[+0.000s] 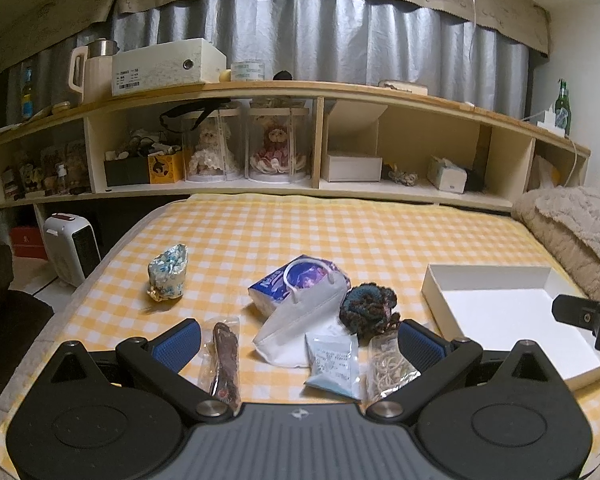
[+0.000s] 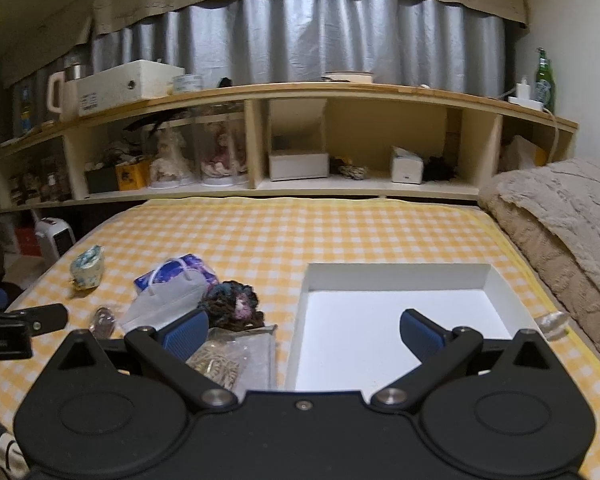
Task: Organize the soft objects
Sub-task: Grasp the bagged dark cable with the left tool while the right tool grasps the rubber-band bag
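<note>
On the yellow checked cloth lie a white face mask (image 1: 296, 320) over a blue tissue pack (image 1: 300, 280), a dark crocheted scrunchie (image 1: 366, 308), a floral pouch (image 1: 168, 272) and several small clear bags (image 1: 334, 364). My left gripper (image 1: 300, 340) hovers open above the bags, holding nothing. An open white box (image 2: 396, 320) sits to the right, empty inside. My right gripper (image 2: 304, 334) stands open over the box's left wall. In the right wrist view the mask (image 2: 160, 300), scrunchie (image 2: 232, 304) and pouch (image 2: 87, 266) lie left of the box.
A wooden shelf unit (image 1: 320, 136) with dolls and boxes runs along the far edge. A beige blanket (image 2: 560, 232) is heaped at the right. A white heater (image 1: 70, 248) stands on the floor at the left. A small clear wrapper (image 2: 554, 322) lies right of the box.
</note>
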{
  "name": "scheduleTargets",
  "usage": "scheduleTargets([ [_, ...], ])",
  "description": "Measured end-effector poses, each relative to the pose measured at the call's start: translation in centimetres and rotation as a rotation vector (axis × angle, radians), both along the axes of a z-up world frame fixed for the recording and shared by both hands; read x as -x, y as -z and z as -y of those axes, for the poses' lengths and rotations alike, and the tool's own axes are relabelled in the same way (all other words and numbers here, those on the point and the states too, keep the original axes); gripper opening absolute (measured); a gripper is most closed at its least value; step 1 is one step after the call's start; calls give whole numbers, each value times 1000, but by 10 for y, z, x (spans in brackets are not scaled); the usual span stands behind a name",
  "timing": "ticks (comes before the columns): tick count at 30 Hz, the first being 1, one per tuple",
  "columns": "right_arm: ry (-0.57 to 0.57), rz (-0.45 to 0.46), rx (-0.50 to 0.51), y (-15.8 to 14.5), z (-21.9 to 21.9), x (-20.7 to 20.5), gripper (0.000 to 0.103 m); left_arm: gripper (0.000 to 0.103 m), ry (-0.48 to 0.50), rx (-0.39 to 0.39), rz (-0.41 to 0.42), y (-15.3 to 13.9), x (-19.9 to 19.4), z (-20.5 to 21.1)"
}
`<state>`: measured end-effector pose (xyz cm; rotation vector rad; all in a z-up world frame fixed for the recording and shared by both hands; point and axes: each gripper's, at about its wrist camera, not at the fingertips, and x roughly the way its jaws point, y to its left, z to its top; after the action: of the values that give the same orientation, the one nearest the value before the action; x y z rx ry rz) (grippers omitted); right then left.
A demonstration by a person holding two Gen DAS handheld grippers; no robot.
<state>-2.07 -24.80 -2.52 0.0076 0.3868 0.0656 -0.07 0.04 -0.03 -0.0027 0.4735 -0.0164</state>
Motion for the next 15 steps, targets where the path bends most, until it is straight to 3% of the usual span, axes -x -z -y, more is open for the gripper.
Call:
scheduleTargets([
  [10,-50,44,-107,-2,11,-14,103,103,29,65,39,-10,-15,-4],
  [15,-64,66,-108,-4,14,-34,103,103,68,115,-32,-14,-38,-10],
])
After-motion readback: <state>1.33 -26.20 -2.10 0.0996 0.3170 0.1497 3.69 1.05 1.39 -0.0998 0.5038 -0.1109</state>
